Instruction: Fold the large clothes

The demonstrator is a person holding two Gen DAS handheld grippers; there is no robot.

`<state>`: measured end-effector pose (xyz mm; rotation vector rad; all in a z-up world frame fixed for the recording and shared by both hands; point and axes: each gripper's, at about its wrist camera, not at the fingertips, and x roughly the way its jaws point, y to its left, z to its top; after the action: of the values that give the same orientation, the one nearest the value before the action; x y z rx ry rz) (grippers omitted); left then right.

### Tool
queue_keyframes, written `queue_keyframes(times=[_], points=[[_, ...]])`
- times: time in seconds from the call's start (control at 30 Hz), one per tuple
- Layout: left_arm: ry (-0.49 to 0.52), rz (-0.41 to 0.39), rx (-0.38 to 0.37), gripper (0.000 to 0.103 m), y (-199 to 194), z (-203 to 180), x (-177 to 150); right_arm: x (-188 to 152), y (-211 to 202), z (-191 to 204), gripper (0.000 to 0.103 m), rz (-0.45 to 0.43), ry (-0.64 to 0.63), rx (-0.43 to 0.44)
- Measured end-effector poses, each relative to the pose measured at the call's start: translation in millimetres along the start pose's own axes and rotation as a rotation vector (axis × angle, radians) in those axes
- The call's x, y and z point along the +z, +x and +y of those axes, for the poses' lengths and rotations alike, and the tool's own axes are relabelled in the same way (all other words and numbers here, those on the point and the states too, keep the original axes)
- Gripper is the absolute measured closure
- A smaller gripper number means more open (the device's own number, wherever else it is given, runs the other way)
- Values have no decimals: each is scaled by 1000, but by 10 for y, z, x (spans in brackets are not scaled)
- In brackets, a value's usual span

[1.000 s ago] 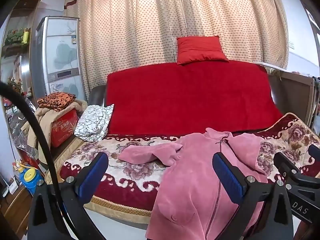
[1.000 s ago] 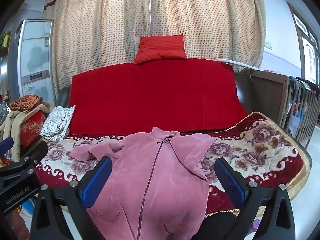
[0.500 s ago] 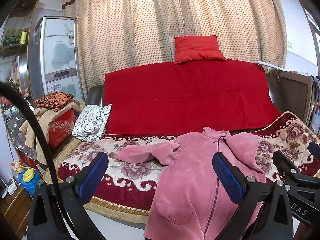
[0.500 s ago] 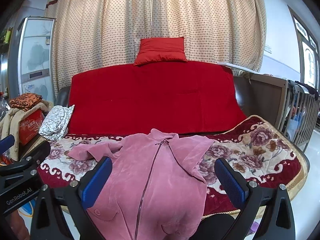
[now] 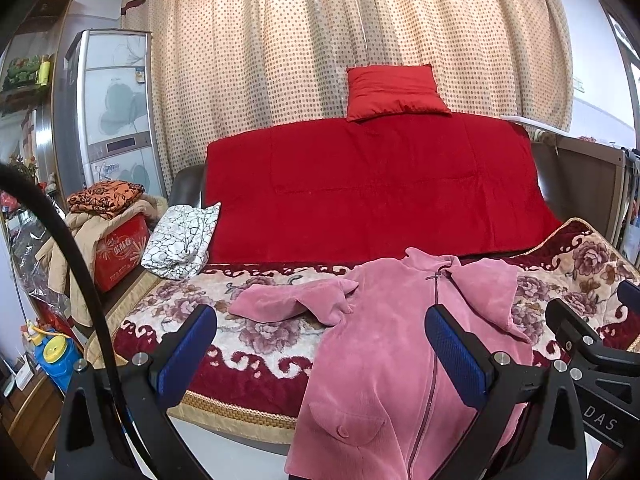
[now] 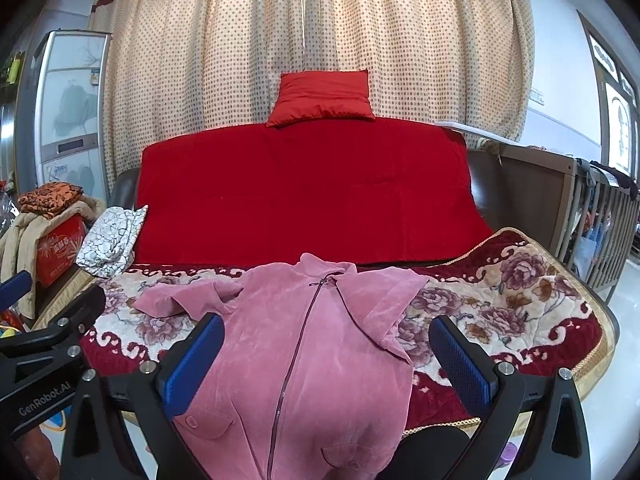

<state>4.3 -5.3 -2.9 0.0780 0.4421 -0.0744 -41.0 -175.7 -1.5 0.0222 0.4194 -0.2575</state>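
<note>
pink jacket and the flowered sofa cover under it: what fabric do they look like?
Pink zip jacket: looks like velour or fleece, a soft matte nap with faint sheen on its folds; it drapes limply over the seat edge. Flowered sofa cover: seems a thick plush blanket, short fuzzy pile, printed roses, with a gold braided edge trim. Exact fibre cannot be told.

We see a bright room. Soft daylight glows through the dotted curtains (image 5: 360, 28). Both pictures bend at the edges, with dark round corners. Everything looks sharp, and shadows are soft.
</note>
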Motion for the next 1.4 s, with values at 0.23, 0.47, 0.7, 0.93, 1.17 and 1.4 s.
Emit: queue_keyframes(times=[0.23,0.47,0.7,0.93,1.17,1.4], points=[[13,17,8,0,94,-15,-12,-19,62,8,0,4,-13,-4],[0,30,2,0,245,-32,-26,-49,176,-1,0,19,-14,-5],[-23,129,-65,0,728,-64,-115,-67,419,-58,0,46,-17,-8],[-84,370,-121,0,1664,-51,-406,-56,983,-525,0,135,35,82],[-133,500,-109,0,2173,31,-570,-99,2091,-1837,0,233,382,296],[-64,489,-76,0,2371,-171,-437,-441,3402,-2721,0,335,844,485]])
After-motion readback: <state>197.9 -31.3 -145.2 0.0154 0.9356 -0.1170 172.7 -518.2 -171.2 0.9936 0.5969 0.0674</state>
